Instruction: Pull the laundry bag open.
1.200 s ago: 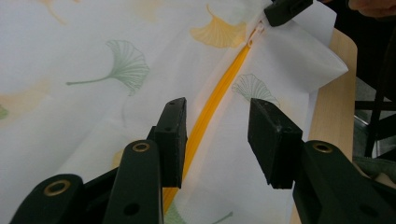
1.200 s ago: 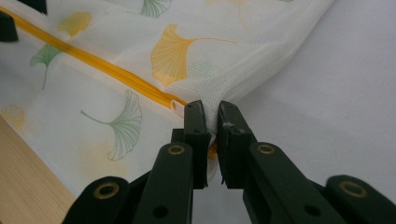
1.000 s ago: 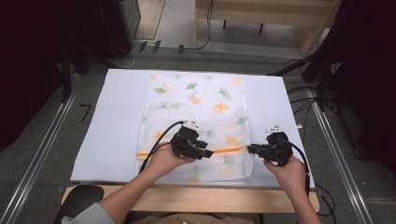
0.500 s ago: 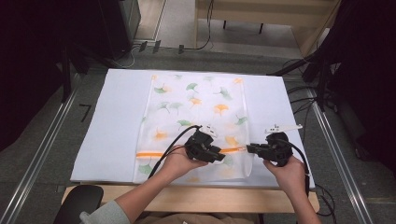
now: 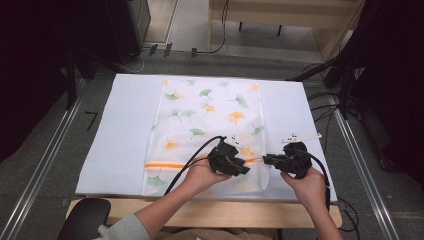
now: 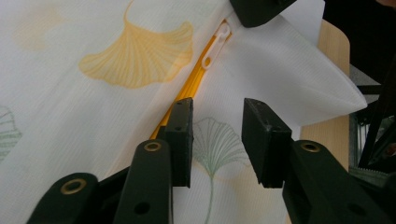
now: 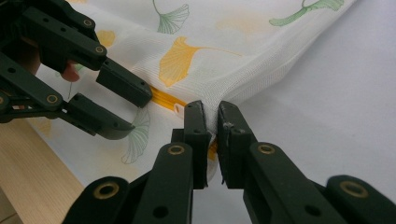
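Observation:
A white mesh bag (image 5: 210,115) printed with green and orange ginkgo leaves lies flat on the white table cover (image 5: 125,130). An orange zipper (image 5: 165,164) runs across its near end. My right gripper (image 5: 266,160) is shut on the bag's edge at the zipper's right end, where the fabric bunches between its jaws (image 7: 212,119). My left gripper (image 5: 245,170) stands open just left of it. Its jaws have just been closing and straddle the flat fabric beside the zipper (image 6: 194,84) without pressing on it. The white zipper pull (image 6: 217,39) lies just ahead of them.
The wooden table edge (image 5: 225,212) runs along the front, past the cover. A black chair part (image 5: 85,217) sits at the bottom left. Cables (image 5: 330,110) trail along the right side, and metal rails (image 5: 45,165) flank the table.
My left gripper has slid right along the zipper, close to the right gripper, and its jaws have narrowed. The right gripper has kept still, holding the bag's edge.

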`<state>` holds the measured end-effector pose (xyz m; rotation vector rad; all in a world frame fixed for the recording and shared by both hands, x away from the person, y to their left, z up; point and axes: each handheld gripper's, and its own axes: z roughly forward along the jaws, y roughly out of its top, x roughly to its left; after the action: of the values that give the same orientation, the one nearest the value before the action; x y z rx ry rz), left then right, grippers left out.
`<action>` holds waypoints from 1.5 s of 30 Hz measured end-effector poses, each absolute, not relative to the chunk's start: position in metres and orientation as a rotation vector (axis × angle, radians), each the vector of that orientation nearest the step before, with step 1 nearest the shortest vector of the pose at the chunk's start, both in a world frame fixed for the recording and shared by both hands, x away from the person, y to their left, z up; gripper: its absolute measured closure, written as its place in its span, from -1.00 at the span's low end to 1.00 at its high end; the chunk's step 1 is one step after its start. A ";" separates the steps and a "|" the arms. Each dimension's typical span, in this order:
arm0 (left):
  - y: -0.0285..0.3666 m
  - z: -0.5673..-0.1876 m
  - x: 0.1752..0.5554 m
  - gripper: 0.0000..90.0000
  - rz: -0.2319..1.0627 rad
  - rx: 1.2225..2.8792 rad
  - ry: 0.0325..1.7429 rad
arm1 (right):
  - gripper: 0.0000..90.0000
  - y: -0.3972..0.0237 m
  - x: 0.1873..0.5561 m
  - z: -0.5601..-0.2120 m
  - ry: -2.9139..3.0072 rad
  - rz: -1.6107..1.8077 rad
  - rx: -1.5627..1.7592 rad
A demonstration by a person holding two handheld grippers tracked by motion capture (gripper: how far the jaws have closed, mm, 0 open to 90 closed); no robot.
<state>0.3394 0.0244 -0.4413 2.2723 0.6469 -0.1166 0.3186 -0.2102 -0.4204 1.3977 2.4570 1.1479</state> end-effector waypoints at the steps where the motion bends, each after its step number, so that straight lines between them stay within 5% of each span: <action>1: 0.021 -0.441 0.340 0.47 -0.121 2.276 0.655 | 0.90 -0.211 0.319 -0.420 2.459 1.151 1.397; 23: 0.005 -0.443 0.349 0.42 -0.152 2.237 0.666 | 0.90 -0.206 0.317 -0.418 2.493 1.195 1.346; 35: 0.001 -0.442 0.350 0.80 -0.202 2.237 0.696 | 0.90 -0.203 0.317 -0.419 2.508 1.189 1.339; 45: -0.001 -0.441 0.349 0.92 -0.199 2.243 0.711 | 0.90 -0.202 0.316 -0.418 2.510 1.186 1.327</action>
<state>0.3485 -0.0012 -0.4412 2.2432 0.7114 -0.1989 0.3163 -0.2020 -0.4180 1.3272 2.5096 1.1859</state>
